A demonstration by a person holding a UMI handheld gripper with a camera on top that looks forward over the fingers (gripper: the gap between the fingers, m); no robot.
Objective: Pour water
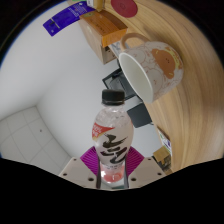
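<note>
Gripper view, looking forward along the two fingers. A clear plastic bottle (111,140) with a dark screw cap and a white label bearing pink and black printing stands between the purple-padded fingers (92,160) of the gripper (112,168). Both pads appear to press against the bottle's lower body, so the jaws are judged to be clenched on it rather than merely standing about it.

Just beyond the bottle's cap, and slightly to one side of it, is a white ceramic mug (148,66) with a brownish cartoon print on its wall. Its open mouth faces toward the bottle, and the whole scene is seen strongly tilted. The mug rests on a light wooden tabletop (190,110). Farther beyond the mug lie a tan cardboard box (100,32) and a blue-purple packet (68,19). To the bottle's other side is a pale tiled floor (30,130).

Progress, as a judgement: the bottle is grasped and brought near the mug, so the approach seems done. The dark cap is on the bottle, and no stream of water is visible between the bottle and the mug. Whether the mug holds any water cannot be told. The pour itself therefore seems not yet begun; what is left is to uncap or open the bottle, if needed, align its neck over the mug's mouth, and tip it.
</note>
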